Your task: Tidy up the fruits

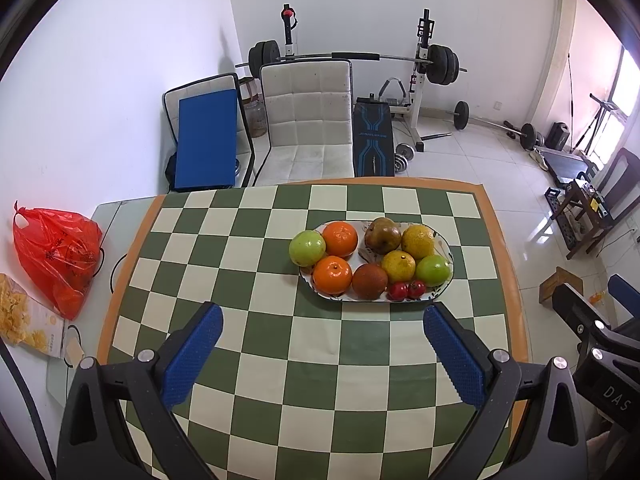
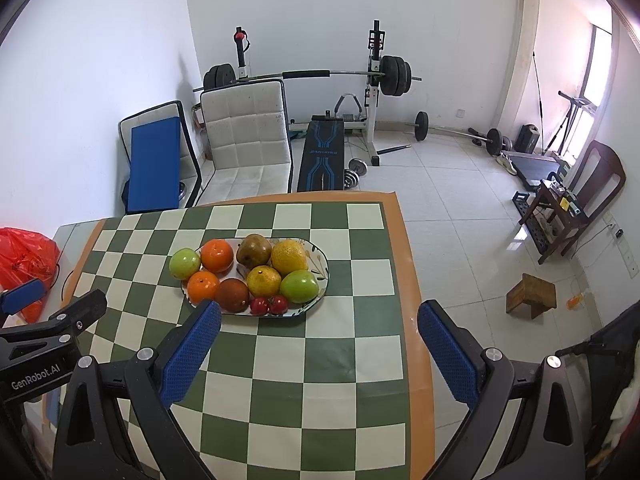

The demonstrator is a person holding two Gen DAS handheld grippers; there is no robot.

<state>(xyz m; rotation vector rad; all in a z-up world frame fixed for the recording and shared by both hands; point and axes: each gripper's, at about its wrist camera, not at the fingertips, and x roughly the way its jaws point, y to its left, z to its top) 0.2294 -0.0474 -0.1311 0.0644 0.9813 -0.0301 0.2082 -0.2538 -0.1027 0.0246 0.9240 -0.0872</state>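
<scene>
Left wrist view looks down on an oval white ceramic plate with a leaf print (image 1: 446,246), standing on the far half of the green-and-cream checkered counter (image 1: 280,344), ahead of both grippers and well apart from them. The left gripper (image 1: 322,354) has its blue ribbed fingers (image 1: 192,354) spread wide and holds nothing; the right gripper (image 2: 320,354) is likewise released and empty.

Counted on the plate: two oranges, one at the back (image 1: 339,239) and one in front (image 1: 332,275); two green apples, at the left end (image 1: 307,248) and the right end (image 1: 433,270); two yellow citrus fruits (image 1: 417,241); one brown-green pear (image 1: 383,235); one reddish-brown round fruit (image 1: 369,281); two small red tomatoes (image 1: 407,290) on the near rim.

Judging by looks, the apples and citrus are firm, smooth and round, likely to roll or slip, so closing across the widest middle seems best. The pear should be taken at its broad belly. The tomatoes look soft and easily crushed, needing a light pinch. The fruits touch one another, so lifting one may shift its neighbours.
</scene>
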